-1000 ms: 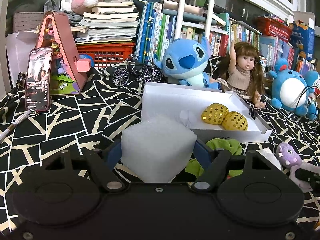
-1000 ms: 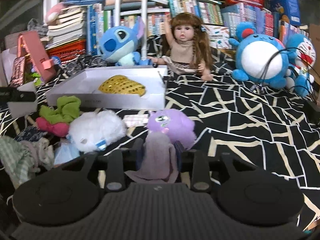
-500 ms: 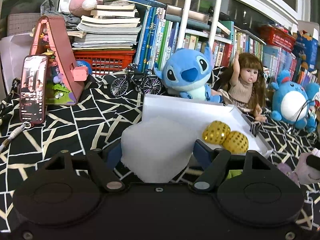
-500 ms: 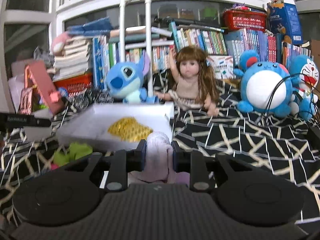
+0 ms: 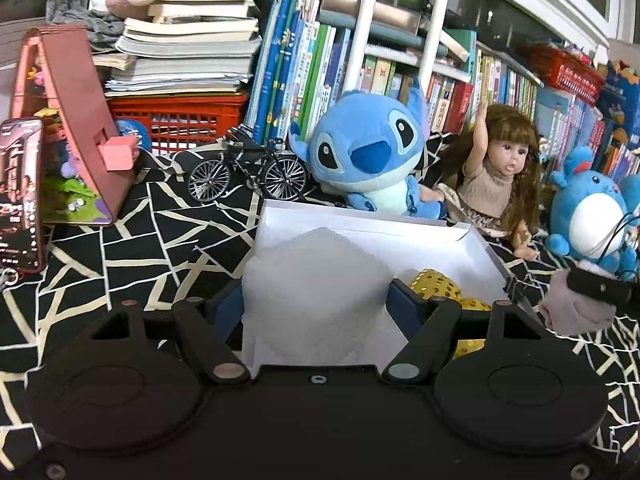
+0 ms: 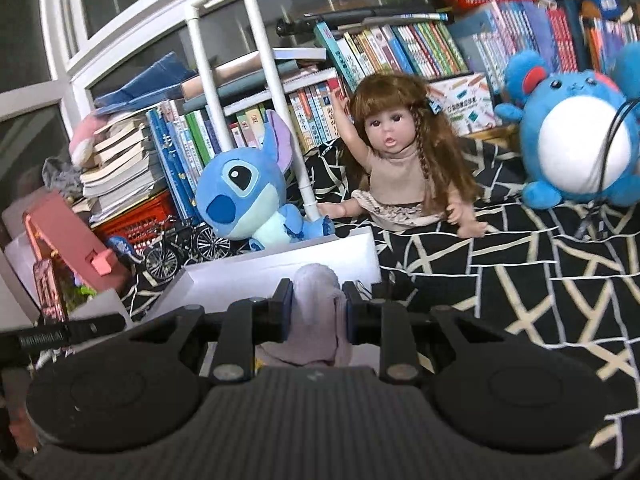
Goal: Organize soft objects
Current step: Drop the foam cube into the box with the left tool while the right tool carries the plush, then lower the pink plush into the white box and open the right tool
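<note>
Patience matters: we hold foam point(image 5: 316, 292) in our left gripper point(image 5: 316, 304), plush point(image 6: 316, 320) pinched in the right gripper point(image 6: 316, 312), releasing only above the box point(image 5: 460, 240).

Book spines point(image 6: 404, 54) on the shelf carry Chinese characters too small for me to read, phone screen point(image 5: 18, 192) shows blurred text, faint illegible lettering on my left claw's finger point(image 6: 42, 338)

A black metal model bicycle point(image 5: 248, 174) stands on the black cloth with cream lines point(image 5: 160, 236), before an orange plastic crate point(image 5: 180, 120) stacked with books point(image 5: 184, 52). A smartphone point(image 5: 20, 196) leans against a pink triangular miniature house point(image 5: 72, 128).
</note>
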Demonstrator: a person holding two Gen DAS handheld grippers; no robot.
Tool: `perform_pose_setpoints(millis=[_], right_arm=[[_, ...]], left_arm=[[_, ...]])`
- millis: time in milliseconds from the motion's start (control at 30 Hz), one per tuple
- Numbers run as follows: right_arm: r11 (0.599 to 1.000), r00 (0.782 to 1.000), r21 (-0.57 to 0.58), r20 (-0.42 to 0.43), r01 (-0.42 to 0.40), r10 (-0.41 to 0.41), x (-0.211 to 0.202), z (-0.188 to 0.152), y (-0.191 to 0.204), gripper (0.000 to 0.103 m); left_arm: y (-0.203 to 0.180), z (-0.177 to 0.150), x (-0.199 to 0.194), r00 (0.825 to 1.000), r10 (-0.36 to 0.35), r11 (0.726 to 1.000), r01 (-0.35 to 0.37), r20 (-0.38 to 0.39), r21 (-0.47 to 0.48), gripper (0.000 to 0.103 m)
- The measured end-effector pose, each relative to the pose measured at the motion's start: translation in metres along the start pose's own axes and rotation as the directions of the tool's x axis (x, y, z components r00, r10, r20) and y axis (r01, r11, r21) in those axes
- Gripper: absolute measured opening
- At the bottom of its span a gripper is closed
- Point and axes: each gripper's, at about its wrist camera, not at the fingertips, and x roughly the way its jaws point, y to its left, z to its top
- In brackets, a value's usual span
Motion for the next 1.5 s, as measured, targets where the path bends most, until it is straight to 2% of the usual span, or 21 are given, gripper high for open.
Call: perform_pose_setpoints(millis=[100, 367, 500, 700, 933, 1500], right_arm=[[1.000, 1.000, 0.010, -0.009, -0.001, 0.001, 0.018, 0.006, 0.002, 0.030], [0.995, 0.995, -0.065, -0.058, 0.080, -0.084, 0.070, 0.009, 0.013, 0.031], [0.989, 0.991, -0.099, -0.058, 0.112, -0.118, 0.089, 0.004, 0.019, 0.031], [0.991, 0.990, -0.069, -0.077, 0.115, -0.120, 0.110, 0.000, 0.022, 0.031], [0.996, 0.991, -0.033, -0.101, 0.081, -0.084, 0.117, -0.006, 0.024, 0.030], [0.998, 0.988, -0.007, -0.139, 0.069, -0.069, 0.121, -0.013, 0.017, 0.032]], left_arm=[[-0.006, 0.003, 0.015, 1.000, 0.011, 1.000, -0.011, -0.016, 0.017, 0.074], [-0.017, -0.005, 0.051, 0.996, 0.049, 0.998, -0.045, -0.077, 0.045, 0.074], [-0.020, -0.009, 0.062, 0.994, 0.045, 0.998, -0.040, -0.104, 0.046, 0.074], [-0.022, -0.013, 0.077, 0.989, 0.021, 1.000, -0.017, -0.147, 0.025, 0.074], [-0.027, -0.016, 0.086, 0.987, 0.014, 0.999, -0.009, -0.159, 0.031, 0.074], [-0.030, -0.018, 0.091, 0.987, 0.024, 0.999, -0.016, -0.162, 0.046, 0.075]])
